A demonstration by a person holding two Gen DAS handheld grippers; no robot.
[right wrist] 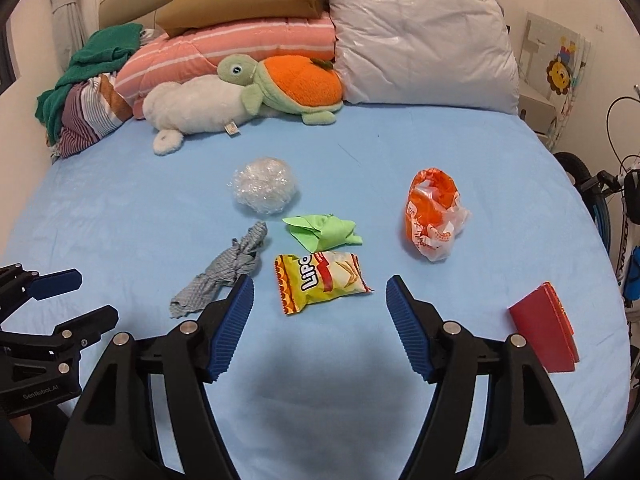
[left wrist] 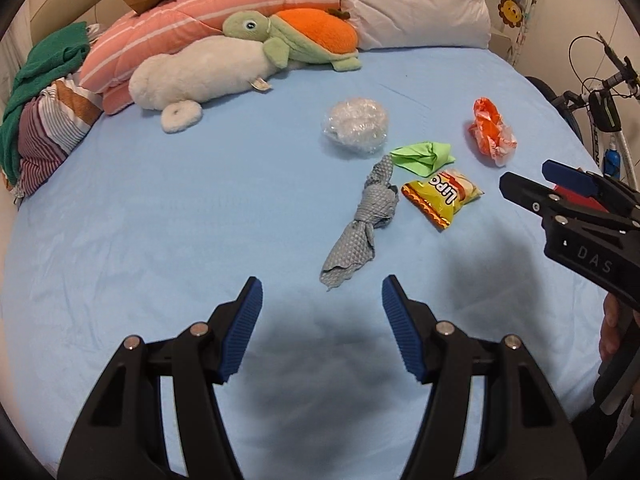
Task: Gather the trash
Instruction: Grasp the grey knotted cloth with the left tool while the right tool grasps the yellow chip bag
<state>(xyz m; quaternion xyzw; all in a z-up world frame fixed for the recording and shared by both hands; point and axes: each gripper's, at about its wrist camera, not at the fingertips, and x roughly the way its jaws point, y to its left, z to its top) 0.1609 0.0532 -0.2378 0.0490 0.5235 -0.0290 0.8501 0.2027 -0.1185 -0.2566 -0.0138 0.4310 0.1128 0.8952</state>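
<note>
left gripper (left wrist: 322,292): jaws apart, empty, bare blue sheet (left wrist: 140,220) between | right gripper (right wrist: 320,292): jaws apart, empty | snack bag (right wrist: 320,280) just ahead between right fingers | grey rag (left wrist: 360,224) ahead of left fingers | bed edge right, bicycle (right wrist: 616,208) beyond

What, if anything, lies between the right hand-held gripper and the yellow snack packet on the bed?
Nothing visible. The right hand-held gripper is open, with only bare blue sheet before the yellow snack packet.

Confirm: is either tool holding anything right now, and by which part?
Nothing is held. The left tool and right tool are both open above the blue sheet, with no trash touching their pads.
</note>
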